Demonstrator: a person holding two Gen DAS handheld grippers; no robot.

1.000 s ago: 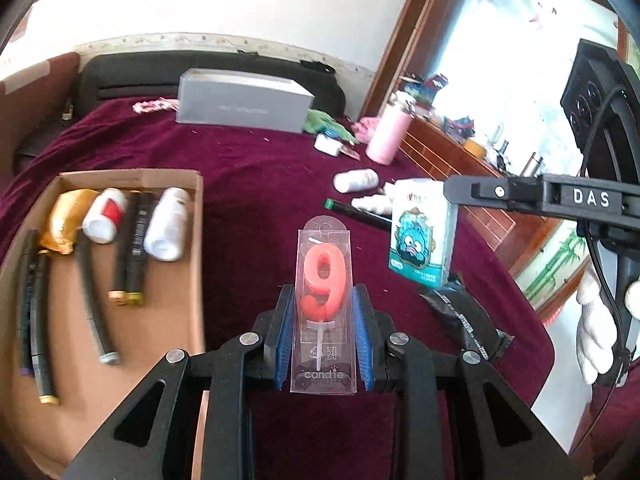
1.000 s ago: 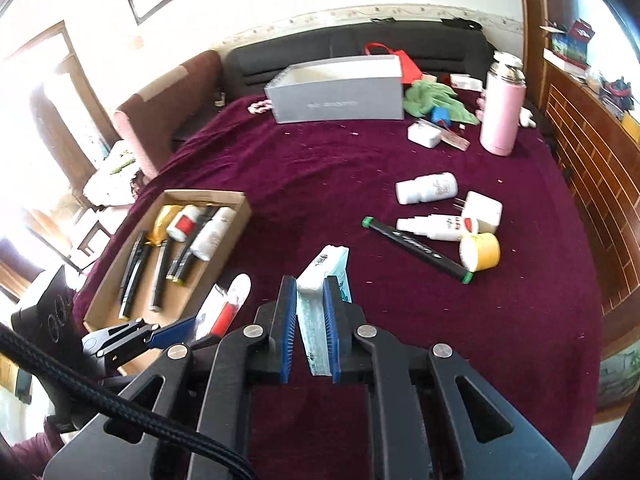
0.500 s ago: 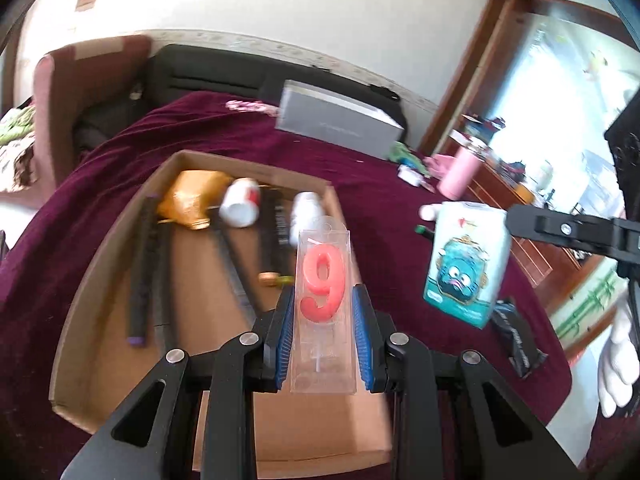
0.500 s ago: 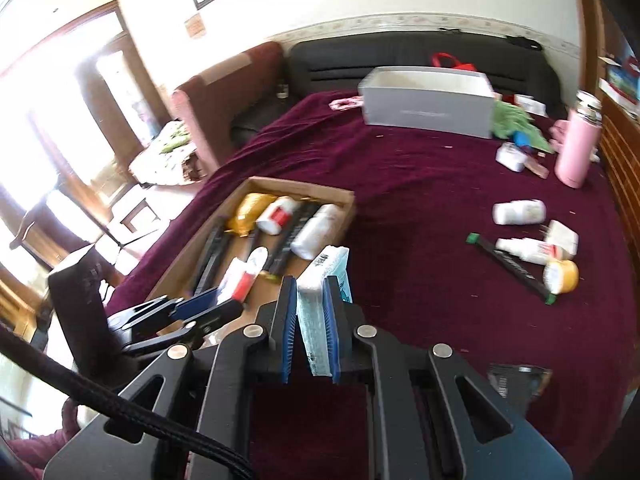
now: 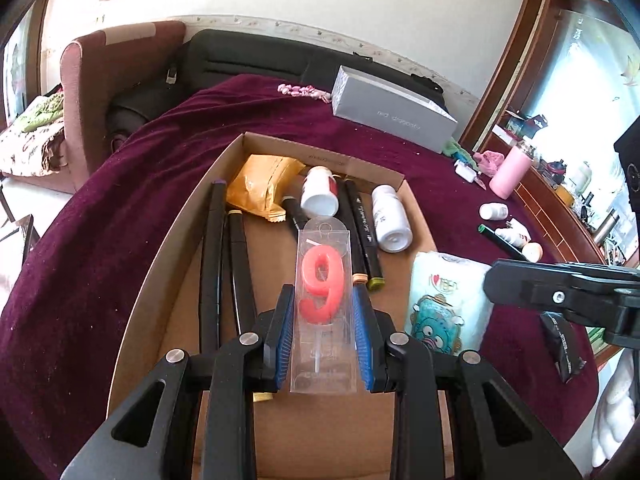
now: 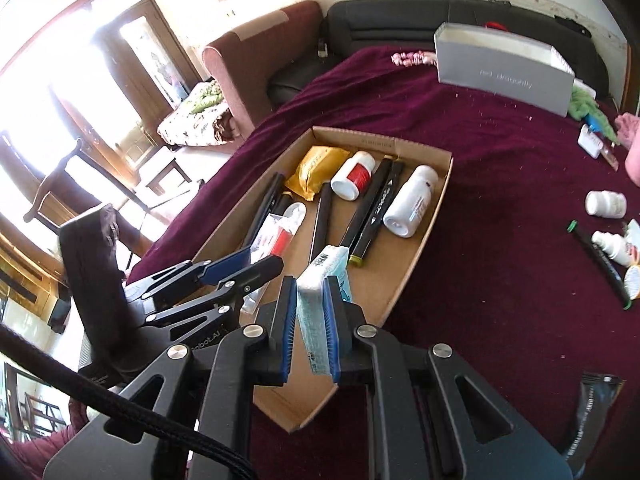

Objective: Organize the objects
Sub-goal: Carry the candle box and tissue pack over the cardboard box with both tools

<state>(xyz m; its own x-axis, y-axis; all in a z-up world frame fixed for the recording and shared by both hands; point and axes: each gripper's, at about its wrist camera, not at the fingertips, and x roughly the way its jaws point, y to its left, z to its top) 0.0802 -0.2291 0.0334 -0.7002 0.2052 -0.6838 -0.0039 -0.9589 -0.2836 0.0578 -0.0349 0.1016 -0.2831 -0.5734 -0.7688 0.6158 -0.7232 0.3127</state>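
My left gripper (image 5: pixel 323 300) is shut on a clear pack with a red number 9 candle (image 5: pixel 322 287) and hangs over the near half of the cardboard tray (image 5: pixel 176 248). The right gripper (image 6: pixel 311 292) is shut on a pale blue tissue pack (image 6: pixel 325 270) over the tray's (image 6: pixel 420 248) near right part. In the left wrist view that tissue pack (image 5: pixel 448 304) shows a blue cartoon face beside the tray's right wall. In the right wrist view the left gripper (image 6: pixel 256 264) and candle pack (image 6: pixel 276 236) sit left of the tissues. The tray holds black markers (image 5: pixel 212 264), a yellow pouch (image 5: pixel 260 184) and two white bottles (image 5: pixel 390 218).
On the maroon cloth (image 6: pixel 500 216) to the right lie a white bottle (image 6: pixel 606 204), a green-capped marker (image 6: pixel 600 260), small bottles and a black packet (image 6: pixel 596 404). A grey box (image 5: pixel 392 116) and a pink flask (image 5: pixel 510 172) stand at the back. The table's rim drops off on the left.
Both grippers have swung left with their loads, from over the bare cloth to over the cardboard tray, and have sunk a little. Neither grip has changed.
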